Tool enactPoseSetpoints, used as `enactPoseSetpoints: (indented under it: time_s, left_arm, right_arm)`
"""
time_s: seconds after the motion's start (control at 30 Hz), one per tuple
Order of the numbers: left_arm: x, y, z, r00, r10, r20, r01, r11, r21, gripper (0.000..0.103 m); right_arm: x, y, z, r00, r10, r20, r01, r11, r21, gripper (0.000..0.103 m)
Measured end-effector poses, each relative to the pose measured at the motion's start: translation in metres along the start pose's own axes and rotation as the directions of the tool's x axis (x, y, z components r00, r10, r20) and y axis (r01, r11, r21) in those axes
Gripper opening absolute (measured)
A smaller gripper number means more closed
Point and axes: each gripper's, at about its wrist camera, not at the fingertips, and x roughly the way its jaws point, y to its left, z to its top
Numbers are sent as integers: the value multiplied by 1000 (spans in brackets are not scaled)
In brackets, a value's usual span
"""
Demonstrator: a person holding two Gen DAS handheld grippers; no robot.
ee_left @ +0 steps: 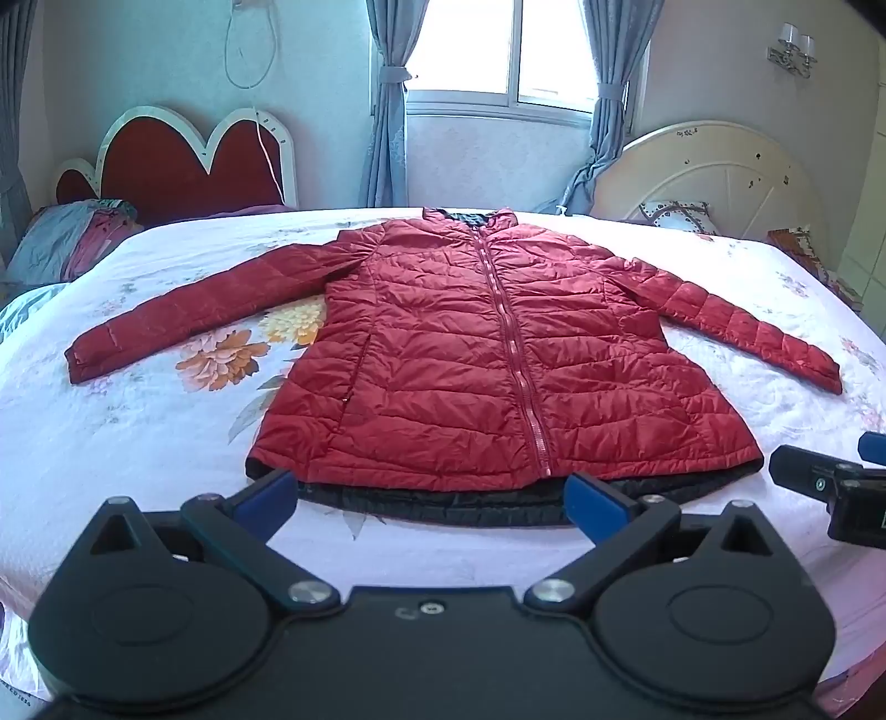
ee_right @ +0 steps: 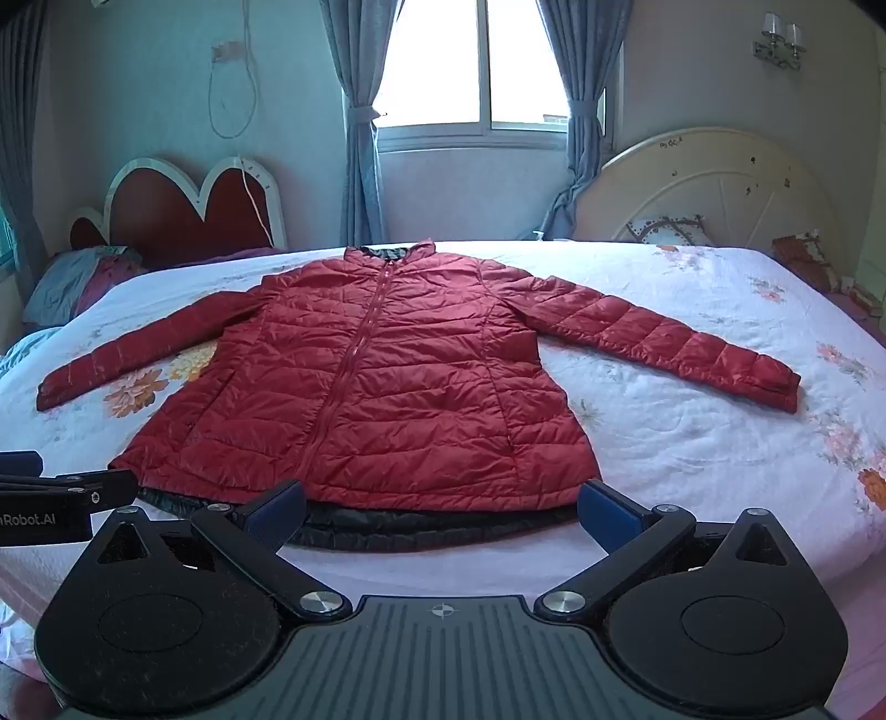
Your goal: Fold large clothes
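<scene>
1. Lying flat and face up on the floral bedspread (ee_left: 138, 421): red quilted jacket (ee_left: 470, 354), zipped shut, collar toward the window (ee_left: 470, 50), dark-lined hem (ee_left: 443, 501) nearest the cameras.
2. Spread out to each side, well clear of the body: left sleeve (ee_left: 188, 315) and right sleeve (ee_right: 664, 338), neither one turned inward.
3. Hovering just short of the hem, tilted downward: left gripper (ee_left: 429, 501), blue fingers (ee_left: 271, 493) spread wide, nothing between them.
4. Poised beside it over the same hem edge: right gripper (ee_right: 440, 507), fingers (ee_right: 606, 507) equally wide, likewise holding nothing.
5. Judged as barely begun: laid out and smoothed, yet no fold of any kind visible.
6. Left to do, by the look of things: bringing both sleeves across the front, then doubling hem toward collar.
7. Worth noting: slippery, puffy shell, likely to spring back or slide unless pressed down after each fold.
</scene>
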Motion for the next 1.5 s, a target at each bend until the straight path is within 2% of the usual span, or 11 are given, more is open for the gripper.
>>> enactPoseSetpoints:
  time_s: [1.5]
  left_arm:
    - [-1,1,3,1000,12,-8,-12,1000,-5,102]
  right_arm:
    - [2,1,3,1000,4,1,-4,1000,-2,103]
